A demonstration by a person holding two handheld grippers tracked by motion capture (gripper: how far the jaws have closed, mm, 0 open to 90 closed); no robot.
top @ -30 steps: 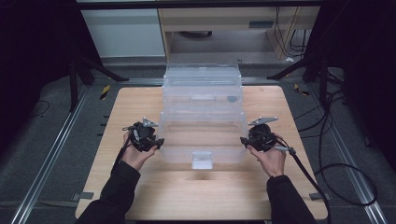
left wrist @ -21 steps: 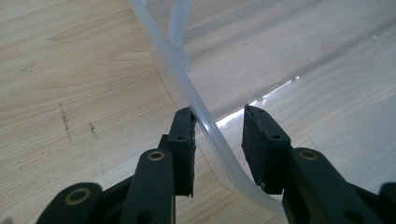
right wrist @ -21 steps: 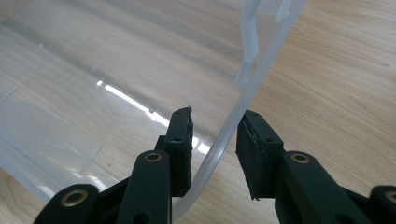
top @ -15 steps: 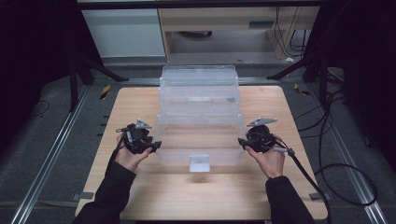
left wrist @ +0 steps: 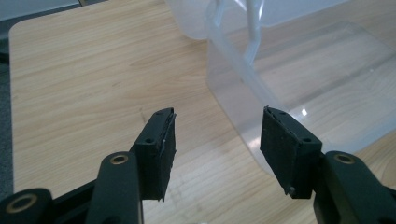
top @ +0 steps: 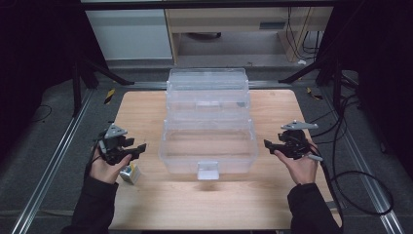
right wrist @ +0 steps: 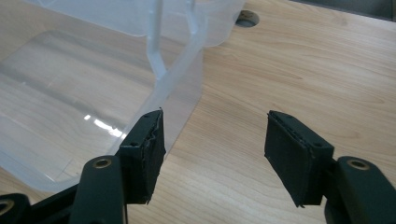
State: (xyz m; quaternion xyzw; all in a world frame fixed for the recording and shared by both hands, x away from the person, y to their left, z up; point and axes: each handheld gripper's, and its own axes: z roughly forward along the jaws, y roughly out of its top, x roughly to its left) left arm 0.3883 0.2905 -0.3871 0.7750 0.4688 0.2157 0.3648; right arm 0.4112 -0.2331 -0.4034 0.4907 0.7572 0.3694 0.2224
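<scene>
While both hands rest low on the worktop [top: 146, 107], a clear plastic box [top: 208, 146] with stepped tiers stands at its centre, a small latch tab [top: 208, 170] on its near wall. The tiers step back and up toward the far edge; nothing can be made out inside the near tray.

Left claw [top: 136, 148]: held by the left hand [top: 104, 165], just left of the box's near tray, apart from it. Jaws wide, nothing between them. In the left gripper view the claw [left wrist: 217, 140] points at bare wood, with the box corner [left wrist: 243, 93] just beyond the right-hand jaw.

Right claw [top: 271, 145]: held by the right hand [top: 299, 165], just right of the box, apart from it. Jaws wide, gripping nothing. In the right gripper view the claw [right wrist: 215, 144] frames bare wood; the box wall [right wrist: 182, 84] rises beyond the left-hand jaw.

A small block [top: 129, 173], pale with a yellowish face, sits on the worktop just beside the left hand. Cable [top: 355, 180] trails off the right side.
</scene>
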